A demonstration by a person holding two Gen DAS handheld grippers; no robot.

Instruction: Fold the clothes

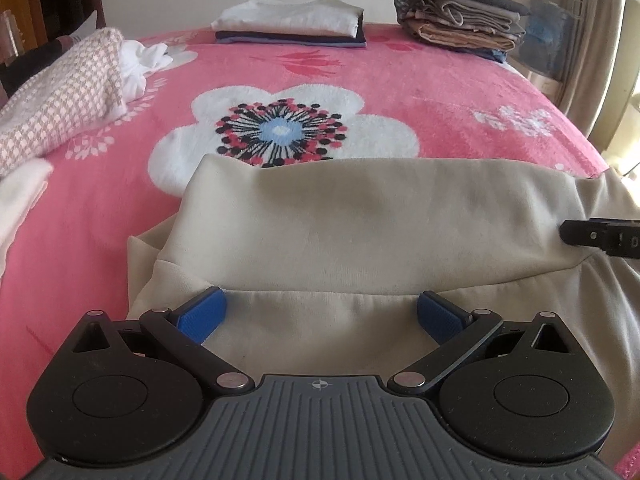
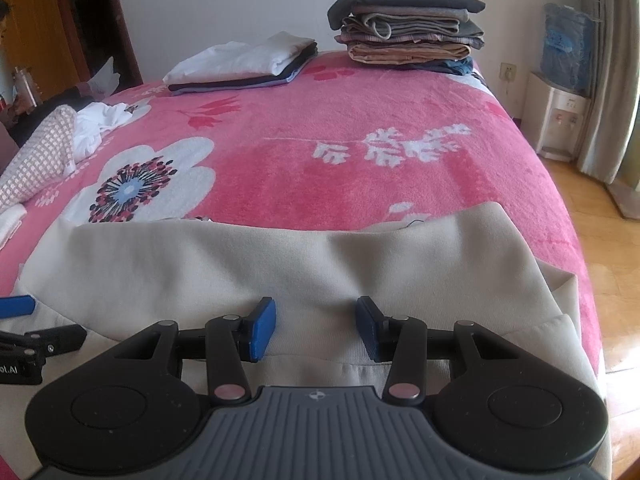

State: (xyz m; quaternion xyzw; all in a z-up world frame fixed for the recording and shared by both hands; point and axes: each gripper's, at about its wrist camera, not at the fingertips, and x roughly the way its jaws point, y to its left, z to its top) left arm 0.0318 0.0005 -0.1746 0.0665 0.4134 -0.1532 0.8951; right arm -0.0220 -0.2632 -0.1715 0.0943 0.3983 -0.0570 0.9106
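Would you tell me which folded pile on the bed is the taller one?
The pile topped by a dark grey garment; the white-topped pile left of it is much lower.

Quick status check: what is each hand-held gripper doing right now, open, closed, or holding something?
Left hand-held gripper: open wide over the beige garment, gripping nothing.
Right hand-held gripper: open, pads apart above the same garment, gripping nothing.
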